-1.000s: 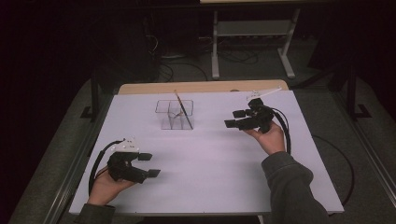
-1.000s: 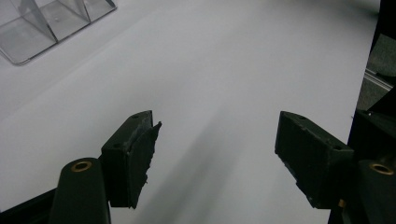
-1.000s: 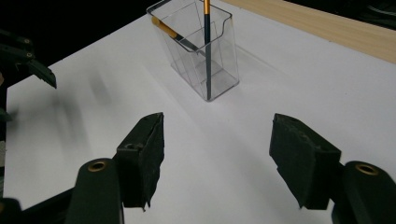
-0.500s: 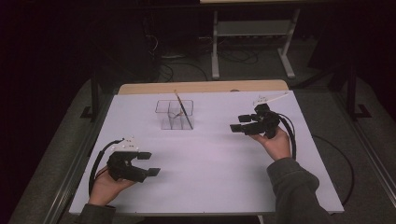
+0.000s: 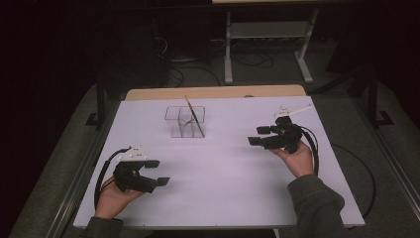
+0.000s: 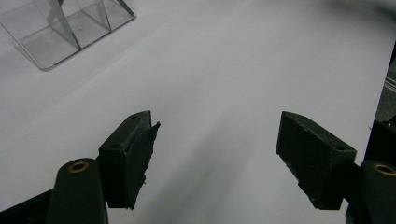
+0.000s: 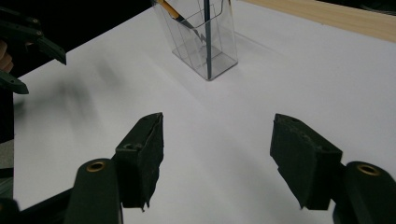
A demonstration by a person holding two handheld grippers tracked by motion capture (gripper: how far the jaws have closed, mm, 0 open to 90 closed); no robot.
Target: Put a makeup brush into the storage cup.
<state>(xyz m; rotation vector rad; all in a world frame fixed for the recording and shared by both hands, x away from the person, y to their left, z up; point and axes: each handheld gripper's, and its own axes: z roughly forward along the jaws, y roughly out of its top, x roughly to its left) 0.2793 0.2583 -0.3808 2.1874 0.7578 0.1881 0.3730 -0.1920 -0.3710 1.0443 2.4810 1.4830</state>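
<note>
A clear box (image 5: 187,122) stands at the upper middle of the white table (image 5: 223,193), with a brush (image 5: 194,115) leaning inside it. The left gripper (image 5: 157,172) rests at lower left, fingers (image 6: 133,156) released and holding nothing. The right gripper (image 5: 259,136) hovers at right, fingers (image 7: 142,156) released, empty, pointing toward the box.
</note>
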